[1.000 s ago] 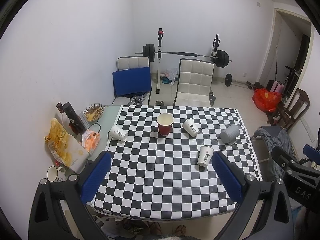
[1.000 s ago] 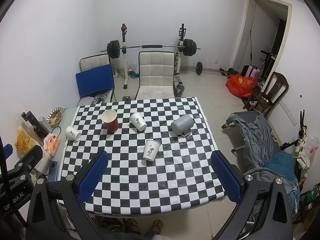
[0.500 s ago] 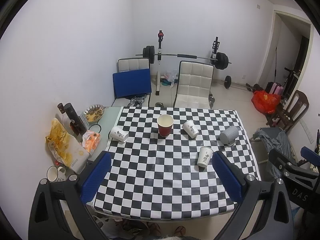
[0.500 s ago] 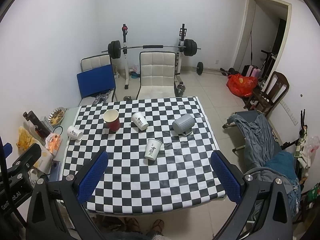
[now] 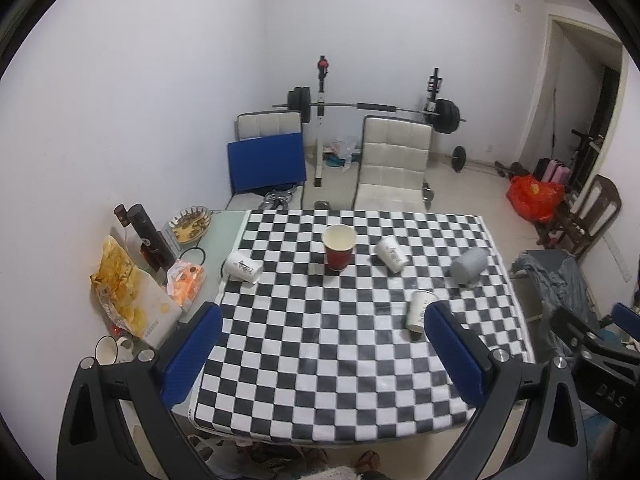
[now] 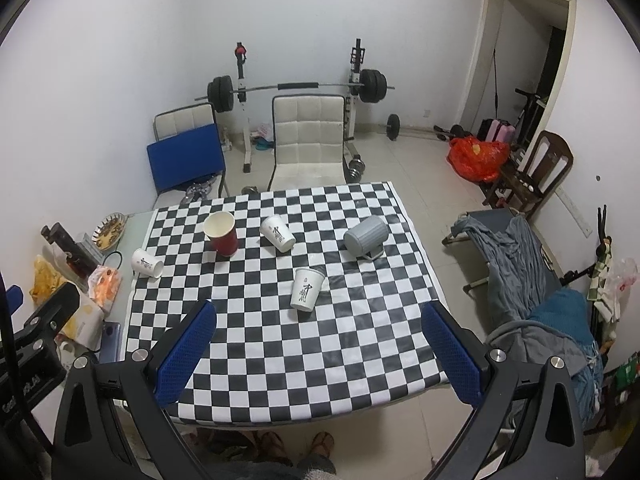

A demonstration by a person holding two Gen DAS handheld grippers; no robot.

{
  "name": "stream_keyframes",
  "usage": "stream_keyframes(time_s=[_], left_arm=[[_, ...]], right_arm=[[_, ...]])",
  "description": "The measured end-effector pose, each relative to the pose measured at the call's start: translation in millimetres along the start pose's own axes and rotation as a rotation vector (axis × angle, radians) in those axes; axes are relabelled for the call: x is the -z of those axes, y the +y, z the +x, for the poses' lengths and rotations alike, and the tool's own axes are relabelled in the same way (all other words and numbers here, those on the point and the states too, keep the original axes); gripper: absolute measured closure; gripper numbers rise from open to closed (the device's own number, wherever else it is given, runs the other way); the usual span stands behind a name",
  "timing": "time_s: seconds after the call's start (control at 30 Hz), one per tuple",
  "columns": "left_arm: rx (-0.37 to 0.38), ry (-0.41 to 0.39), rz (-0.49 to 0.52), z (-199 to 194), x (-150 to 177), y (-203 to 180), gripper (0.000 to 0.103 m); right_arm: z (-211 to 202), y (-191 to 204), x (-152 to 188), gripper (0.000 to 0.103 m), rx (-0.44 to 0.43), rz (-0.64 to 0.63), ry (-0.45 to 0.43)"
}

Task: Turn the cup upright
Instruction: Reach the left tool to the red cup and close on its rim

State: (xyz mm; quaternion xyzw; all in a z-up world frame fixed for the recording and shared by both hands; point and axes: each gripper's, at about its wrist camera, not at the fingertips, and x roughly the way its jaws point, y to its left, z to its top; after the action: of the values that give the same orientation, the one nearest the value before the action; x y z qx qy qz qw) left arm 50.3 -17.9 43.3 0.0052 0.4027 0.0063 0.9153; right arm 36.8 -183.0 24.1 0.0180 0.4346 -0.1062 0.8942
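Blue-padded left tongs (image 5: 320, 354): apart, held above checkered table (image 5: 340, 360) | right tongs (image 6: 320, 354): apart, likewise | nothing gripped

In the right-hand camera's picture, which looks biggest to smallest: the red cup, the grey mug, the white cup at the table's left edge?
1. Grey mug, lying on its side.
2. Red cup, upright, only slightly smaller; it is close.
3. White cup at the left edge, tipped over, clearly smallest.

All three sit about equally far from the camera, so nearness hardly skews this.
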Motion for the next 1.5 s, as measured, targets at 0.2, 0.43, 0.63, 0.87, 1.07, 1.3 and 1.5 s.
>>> stream_keyframes(time_s=[0.2,0.43,0.63,0.87,1.07,1.3,1.5], left_arm=[[-0.067,0.030,0.013,58.4,12.1,10.8,0.000],[-0.121,0.094,0.037,138.1,35.1,36.8,0.000],[-0.142,0.145,0.037,202.9,34.4,31.8,0.000],[-0.165,0.224,-0.017,271.2,21.6,18.7,0.000],[-0.180,0.271,-0.026,331.3,13.8,6.0,0.000],[-0.187,0.306,-0.026,389.2,14.2,-0.1,0.000],[-0.123,0.253,-0.009,411.7,23.1,-12.9,0.000]], right_arm=[[58.5,13.5,10.0,0.000,0.020,0.004,0.057],[166.5,33.4,12.0,0.000,0.062,-0.022,0.136],[246.8,43.9,1.2,0.000,0.039,-0.054,0.200],[331.7,56.9,-19.7,0.000,-0.013,-0.123,0.284],[395.0,65.3,-39.3,0.000,-0.041,-0.178,0.328],[457.1,70.1,-54.1,0.000,-0.047,-0.228,0.379],[497.5,70.7,-60.3,0.000,-0.041,-0.260,0.410]])
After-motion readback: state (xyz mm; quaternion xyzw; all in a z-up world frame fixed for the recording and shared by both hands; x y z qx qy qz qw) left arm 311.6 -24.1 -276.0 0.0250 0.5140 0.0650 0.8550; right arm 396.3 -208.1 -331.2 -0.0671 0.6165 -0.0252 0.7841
